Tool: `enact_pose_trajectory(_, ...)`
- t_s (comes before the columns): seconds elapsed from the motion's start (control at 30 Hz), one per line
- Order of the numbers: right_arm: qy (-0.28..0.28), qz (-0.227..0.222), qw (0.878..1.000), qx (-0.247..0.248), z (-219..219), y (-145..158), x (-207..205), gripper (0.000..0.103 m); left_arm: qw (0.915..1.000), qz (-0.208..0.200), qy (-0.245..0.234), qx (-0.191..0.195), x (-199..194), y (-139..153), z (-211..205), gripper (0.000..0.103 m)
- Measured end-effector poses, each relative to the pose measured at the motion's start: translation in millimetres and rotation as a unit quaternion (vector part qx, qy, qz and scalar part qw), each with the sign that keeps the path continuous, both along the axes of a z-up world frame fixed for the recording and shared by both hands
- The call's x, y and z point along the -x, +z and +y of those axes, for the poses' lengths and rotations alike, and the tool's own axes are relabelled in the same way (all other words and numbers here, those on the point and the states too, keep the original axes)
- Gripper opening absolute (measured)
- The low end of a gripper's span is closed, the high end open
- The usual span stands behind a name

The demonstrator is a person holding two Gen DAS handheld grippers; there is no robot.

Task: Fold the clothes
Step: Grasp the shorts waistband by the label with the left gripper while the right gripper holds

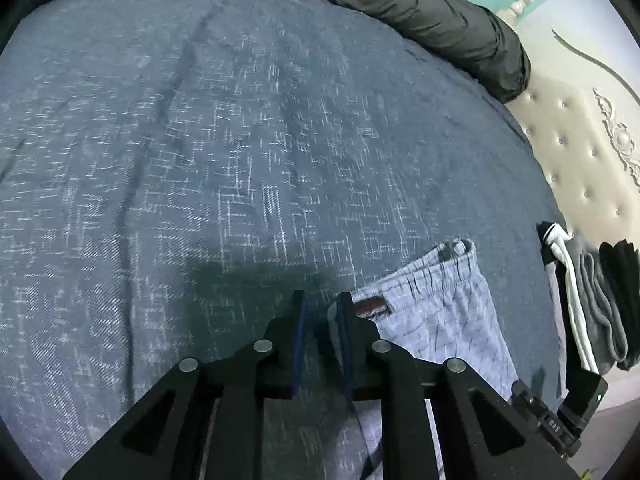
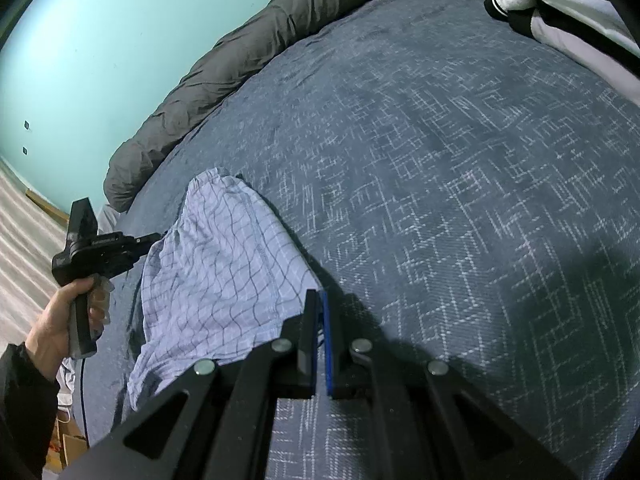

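Observation:
A light blue checked pair of shorts lies on the dark blue patterned bedspread, with a brown label near its waistband. My left gripper hovers at the shorts' left edge with a narrow gap between its fingers and nothing held. In the right wrist view the shorts lie to the left of my right gripper, whose fingers are nearly closed at the cloth's edge; I cannot tell whether cloth is pinched. The left gripper's body shows there in a hand.
A dark grey duvet is bunched along the far side of the bed. A pile of black, white and grey clothes lies at the bed's right edge, also in the right wrist view. A tufted headboard stands beyond.

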State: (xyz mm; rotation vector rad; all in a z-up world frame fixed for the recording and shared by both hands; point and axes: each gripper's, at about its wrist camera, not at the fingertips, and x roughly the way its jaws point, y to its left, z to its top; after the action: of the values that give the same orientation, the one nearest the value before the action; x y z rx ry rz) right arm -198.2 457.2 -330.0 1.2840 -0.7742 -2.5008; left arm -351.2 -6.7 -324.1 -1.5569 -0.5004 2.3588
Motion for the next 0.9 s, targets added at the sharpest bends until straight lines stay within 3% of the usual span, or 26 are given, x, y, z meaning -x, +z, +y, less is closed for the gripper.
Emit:
enact_pose_trajectory(0.1,0.000,0.000,1.000,0.001,0,1,1,0.002,0.9998,0.004,0.000,-0.019,-10,7,0,0.024)
enact_pose_trajectory(0.17,-0.001,0.000,1.000,0.002,2,1,0,0.002,0.9992,0.006,-0.001,-0.039,-15,11,3,0.047)
enact_pose_trajectory(0.2,-0.001,0.000,1.000,0.002,2,2,0,0.002,0.9987,0.004,-0.005,-0.050,-18,13,8,0.051)
enact_pose_trajectory(0.33,-0.003,-0.001,1.000,0.004,0,1,0,0.002,0.9987,-0.007,-0.023,-0.045,-19,8,28,0.053)
enact_pose_trajectory(0.4,-0.004,-0.001,1.000,0.005,0,2,-1,0.002,0.9989,-0.014,-0.008,-0.044,-12,1,29,0.052)
enact_pose_trajectory(0.53,-0.005,-0.002,1.000,0.007,1,1,-1,0.002,0.9980,-0.025,0.006,-0.058,-3,-11,31,0.052)
enact_pose_trajectory(0.73,-0.005,-0.002,1.000,0.010,1,0,-1,0.002,0.9990,-0.008,-0.003,-0.044,6,-4,29,0.013)
enact_pose_trajectory(0.9,-0.008,0.000,1.000,0.010,2,1,-3,0.002,0.9993,0.017,-0.011,-0.032,14,10,27,0.012)
